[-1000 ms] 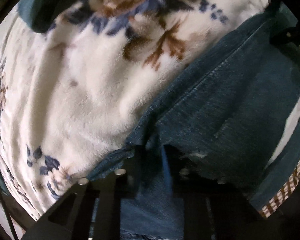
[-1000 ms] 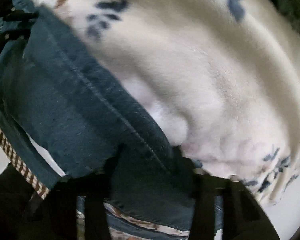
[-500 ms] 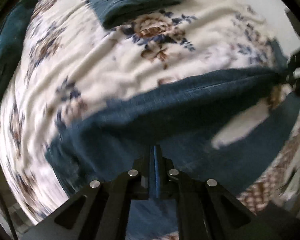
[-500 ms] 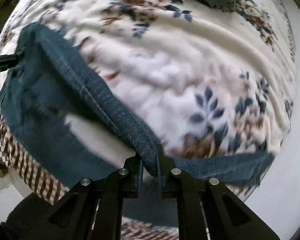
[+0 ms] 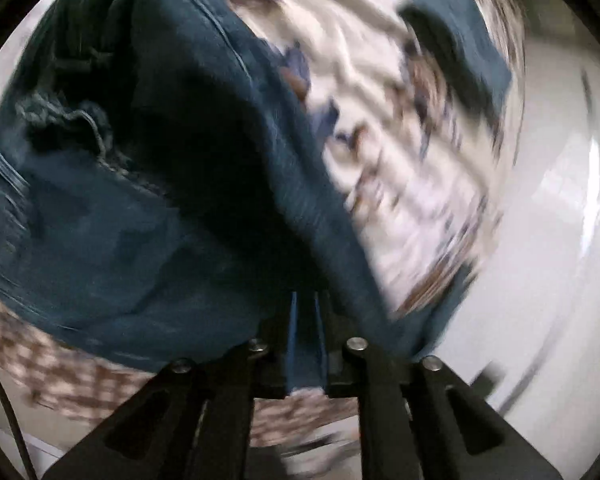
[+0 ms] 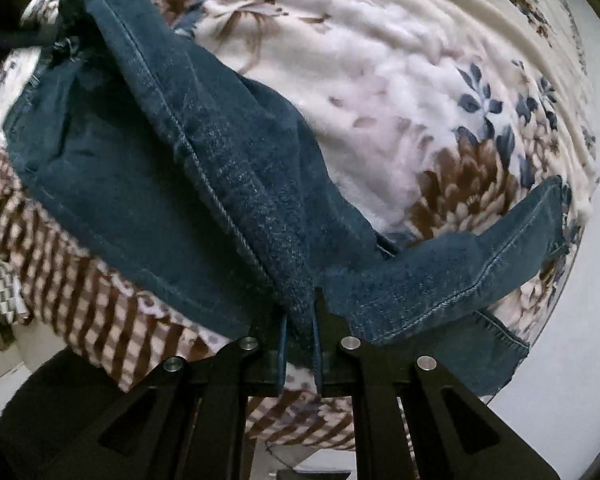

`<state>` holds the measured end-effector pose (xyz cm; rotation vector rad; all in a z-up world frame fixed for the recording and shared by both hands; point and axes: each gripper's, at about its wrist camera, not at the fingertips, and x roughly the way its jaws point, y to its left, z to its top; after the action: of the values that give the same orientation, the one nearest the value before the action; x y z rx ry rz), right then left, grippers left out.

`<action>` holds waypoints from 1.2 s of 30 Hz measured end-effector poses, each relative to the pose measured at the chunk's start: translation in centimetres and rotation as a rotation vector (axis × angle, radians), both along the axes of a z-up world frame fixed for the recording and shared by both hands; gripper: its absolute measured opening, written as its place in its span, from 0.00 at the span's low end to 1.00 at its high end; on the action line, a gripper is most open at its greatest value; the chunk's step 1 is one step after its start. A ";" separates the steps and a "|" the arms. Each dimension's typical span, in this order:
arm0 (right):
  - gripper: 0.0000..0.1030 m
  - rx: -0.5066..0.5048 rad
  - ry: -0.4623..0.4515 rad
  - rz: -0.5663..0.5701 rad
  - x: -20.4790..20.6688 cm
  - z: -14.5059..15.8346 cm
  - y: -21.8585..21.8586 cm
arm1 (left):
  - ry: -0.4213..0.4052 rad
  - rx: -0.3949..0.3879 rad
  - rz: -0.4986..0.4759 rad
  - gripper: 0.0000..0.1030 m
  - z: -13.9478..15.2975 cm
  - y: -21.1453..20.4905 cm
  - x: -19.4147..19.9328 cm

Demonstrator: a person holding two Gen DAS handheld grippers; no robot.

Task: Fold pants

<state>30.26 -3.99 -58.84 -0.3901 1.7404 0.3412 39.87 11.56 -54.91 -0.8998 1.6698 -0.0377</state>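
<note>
motion blur smears the floral blanket [image 5: 412, 152] and checked cloth [image 5: 40, 364].

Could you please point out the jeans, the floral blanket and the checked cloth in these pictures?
jeans [image 6: 236, 184]: right wrist view, on the seam of the lifted leg.
floral blanket [image 6: 412, 80]: right wrist view, on its white pile.
checked cloth [image 6: 100, 312]: right wrist view, below the jeans.

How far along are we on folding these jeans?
Early to mid fold. Done: both grippers have hold of the jeans. In hand: the right gripper and left gripper hold the denim raised over the floral blanket. Left: lay it down; one end trails loose and nothing looks flat.
</note>
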 end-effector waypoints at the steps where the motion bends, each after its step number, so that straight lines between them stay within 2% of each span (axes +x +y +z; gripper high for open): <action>1: 0.10 -0.009 -0.003 0.004 -0.2 -0.3 0.2 | -0.013 -0.013 0.058 0.13 0.0 0.2 0.6; 2: 0.10 -0.016 -0.005 0.004 -0.4 -0.5 0.4 | -0.026 -0.015 0.093 0.15 0.0 0.2 1.5; 3: 0.10 -0.018 -0.006 -0.001 -0.5 -0.6 0.5 | -0.040 -0.027 0.132 0.21 -0.2 0.2 2.3; 4: 0.10 -0.020 -0.006 -0.007 -0.6 -0.8 0.5 | -0.034 -0.010 0.160 0.23 -0.4 0.3 3.2; 7: 0.10 -0.022 -0.016 -0.018 -0.8 -0.7 0.5 | 0.012 0.051 0.184 0.24 -1.8 0.4 5.4; 12: 0.10 0.006 -0.012 -0.078 -0.1 -0.4 -0.2 | 0.134 0.176 0.088 0.24 -5.0 0.2 7.2; 16: 0.10 0.017 0.003 -0.116 0.5 -0.5 -0.6 | 0.251 0.229 0.014 0.24 -8.2 -0.4 7.1; 18: 0.10 0.016 0.004 -0.117 0.4 -0.7 -0.7 | 0.284 0.244 -0.014 0.24 -9.4 -0.8 7.1; 21: 0.10 0.013 0.002 -0.120 0.4 -0.7 -0.6 | 0.291 0.262 -0.064 0.22 -10.7 -1.4 6.7; 23: 0.10 0.010 -0.002 -0.121 0.5 -0.6 -0.6 | 0.245 0.294 -0.094 0.09 -10.2 -1.8 6.6; 25: 0.10 0.009 -0.006 -0.129 0.4 -0.6 -0.5 | 0.178 0.315 -0.112 0.02 -9.2 -1.8 5.5; 27: 0.10 0.010 -0.009 -0.138 0.3 -0.4 -0.7 | 0.121 0.317 -0.107 0.02 -7.6 -1.4 3.5; 32: 0.11 0.017 -0.001 -0.163 -0.5 0.1 -1.6 | 0.085 0.309 -0.043 0.01 -4.8 0.5 -3.1; 36: 0.11 0.004 0.012 -0.163 -1.5 0.0 -1.6 | 0.115 0.335 -0.023 0.01 -4.5 1.9 -8.8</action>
<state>28.74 -5.55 -58.85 -0.2414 1.7697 0.2301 31.12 13.43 -59.37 -0.6379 1.7278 0.2758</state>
